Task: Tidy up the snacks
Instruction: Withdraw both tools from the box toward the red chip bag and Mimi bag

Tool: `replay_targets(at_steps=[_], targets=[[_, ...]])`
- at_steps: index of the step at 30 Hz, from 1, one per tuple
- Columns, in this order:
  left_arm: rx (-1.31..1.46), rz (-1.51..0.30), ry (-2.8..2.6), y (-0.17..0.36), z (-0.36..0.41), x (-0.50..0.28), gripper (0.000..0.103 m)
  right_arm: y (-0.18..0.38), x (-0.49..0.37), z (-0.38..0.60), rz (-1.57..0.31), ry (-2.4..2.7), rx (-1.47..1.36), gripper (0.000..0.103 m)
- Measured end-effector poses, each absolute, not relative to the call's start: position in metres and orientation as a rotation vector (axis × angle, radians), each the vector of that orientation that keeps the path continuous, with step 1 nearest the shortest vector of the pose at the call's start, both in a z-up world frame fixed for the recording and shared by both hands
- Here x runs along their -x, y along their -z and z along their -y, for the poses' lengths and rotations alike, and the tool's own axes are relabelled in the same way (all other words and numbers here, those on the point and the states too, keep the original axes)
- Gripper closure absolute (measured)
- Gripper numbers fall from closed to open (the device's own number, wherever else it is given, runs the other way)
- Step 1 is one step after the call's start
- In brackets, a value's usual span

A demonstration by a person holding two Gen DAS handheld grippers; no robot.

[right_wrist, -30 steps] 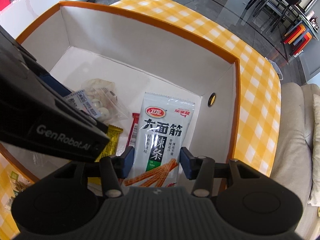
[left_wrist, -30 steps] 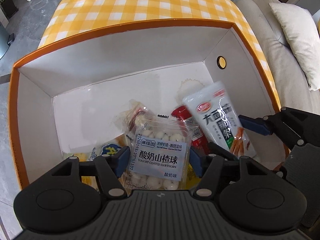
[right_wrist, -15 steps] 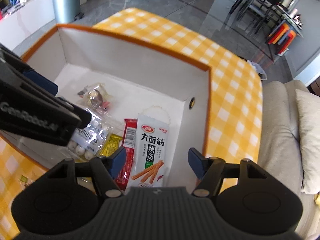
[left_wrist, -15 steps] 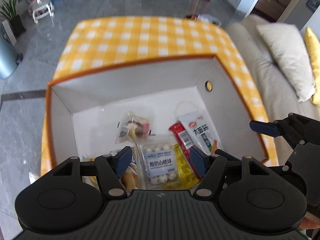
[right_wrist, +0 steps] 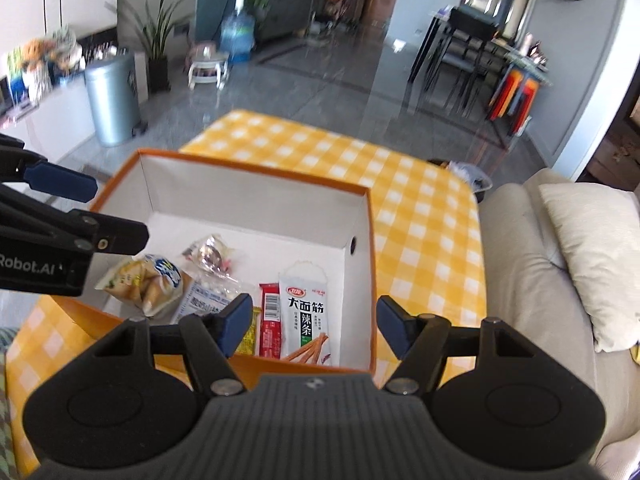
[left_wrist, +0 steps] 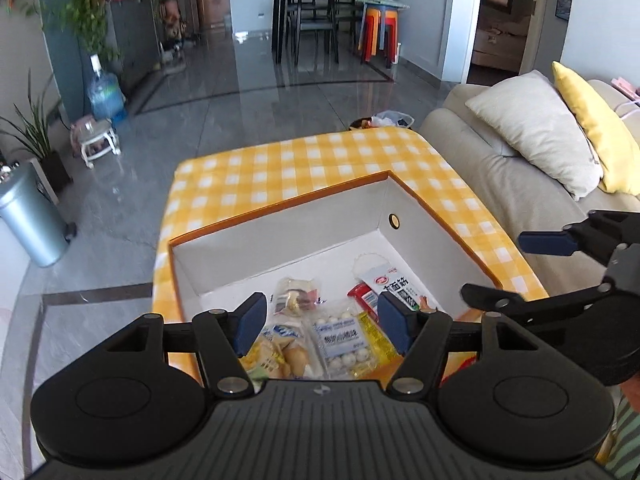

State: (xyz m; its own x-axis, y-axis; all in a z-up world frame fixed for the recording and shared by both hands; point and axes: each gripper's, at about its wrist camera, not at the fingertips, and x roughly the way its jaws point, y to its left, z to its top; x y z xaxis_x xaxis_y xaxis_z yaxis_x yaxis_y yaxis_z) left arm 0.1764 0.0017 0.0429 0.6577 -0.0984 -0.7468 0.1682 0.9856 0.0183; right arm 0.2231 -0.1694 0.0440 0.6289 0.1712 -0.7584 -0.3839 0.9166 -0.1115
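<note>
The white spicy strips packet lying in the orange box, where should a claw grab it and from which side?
Take the white spicy strips packet across its narrow width near the middle, coming straight down from above. It lies flat on the floor of the orange box, close to the box's right wall, with a red bar against its left edge, so a side approach looks blocked.

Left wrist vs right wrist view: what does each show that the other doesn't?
Left wrist only: the yellow pillow on the sofa, and the right tongs from the side.

Right wrist only: the white counter with clutter, and the left tongs from the side.

Both: the orange-rimmed box on the yellow checked cloth, holding the white spicy-strip packet, red bar and yogurt hawthorn ball pack; the grey bin. Neither tongs grips anything.
</note>
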Motion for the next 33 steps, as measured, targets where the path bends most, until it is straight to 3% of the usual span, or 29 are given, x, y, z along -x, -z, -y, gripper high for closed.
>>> replay_targets(at_steps=[4, 9, 33], targets=[[-0.075, -0.813, 0.133, -0.042, -0.005, -0.153, 0.035, -0.050, -0.193, 0.179, -0.788, -0.309, 0.227, 0.036], [-0.042, -0.804, 0.126, -0.032, -0.012, -0.126, 0.050, -0.053, -0.155, 0.187, -0.764, -0.293, 0.178, 0.036], [0.013, -0.934, 0.106, 0.045, 0.005, -0.043, 0.050, 0.037, -0.056, 0.233, -0.942, -0.197, 0.108, 0.036]])
